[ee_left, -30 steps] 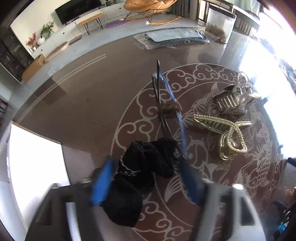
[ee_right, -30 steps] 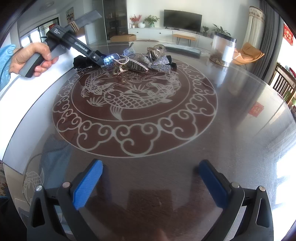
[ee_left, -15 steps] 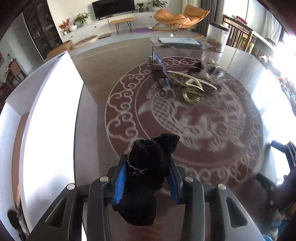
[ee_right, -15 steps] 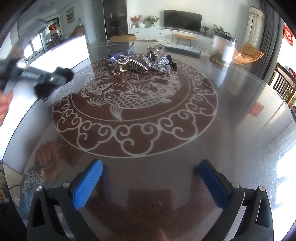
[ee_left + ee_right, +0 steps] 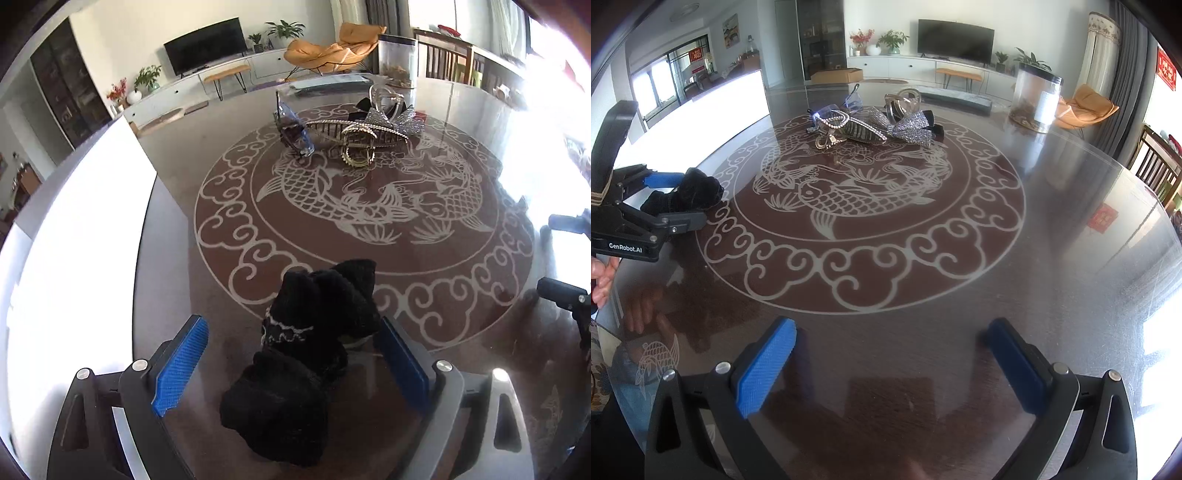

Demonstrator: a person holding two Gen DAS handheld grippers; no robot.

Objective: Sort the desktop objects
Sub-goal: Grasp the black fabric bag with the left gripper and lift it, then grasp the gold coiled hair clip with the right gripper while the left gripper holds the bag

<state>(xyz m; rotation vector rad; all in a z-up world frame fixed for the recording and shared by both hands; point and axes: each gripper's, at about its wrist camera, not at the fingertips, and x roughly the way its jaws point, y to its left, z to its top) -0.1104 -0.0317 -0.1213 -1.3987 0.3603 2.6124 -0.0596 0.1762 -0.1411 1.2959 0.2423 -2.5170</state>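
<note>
Black scrunchie: a black fabric scrunchie [image 5: 306, 354] with a thin pale zigzag band lies on the glossy table [image 5: 184, 236], between the two fingers of the left gripper [image 5: 291, 358], at the near-left edge of the round fish-and-cloud pattern [image 5: 879, 206].
Scrunchie against the fingers: the left blue pad [image 5: 181, 365] stands clear of the fabric with bare table showing between; the right blue pad [image 5: 402, 362] is just beside the fabric, and whether it touches cannot be told.
Left gripper: jaws opening, the scrunchie between them but not pinched; in the right wrist view the same gripper [image 5: 683, 199] reaches in from the left edge with the dark bundle [image 5: 690, 194] between its tips, and a person's hand [image 5: 600, 280] holds its handle.
Right gripper: the right gripper [image 5: 886, 365] hovers over bare table with its fingers spread wide and nothing between them.
Middle of table: only the fish design, no objects on it.
Far pile: beyond the fish, a close cluster of hair accessories: a pearl-trimmed claw clip [image 5: 358, 147], a sparkly silver bow [image 5: 908, 125], a blue-tinted clear clip [image 5: 295, 129] and a clear claw clip [image 5: 905, 101].
Beyond the pile: a clear cylindrical container [image 5: 1036, 98] with a dark lid stands near the far right table edge.
</note>
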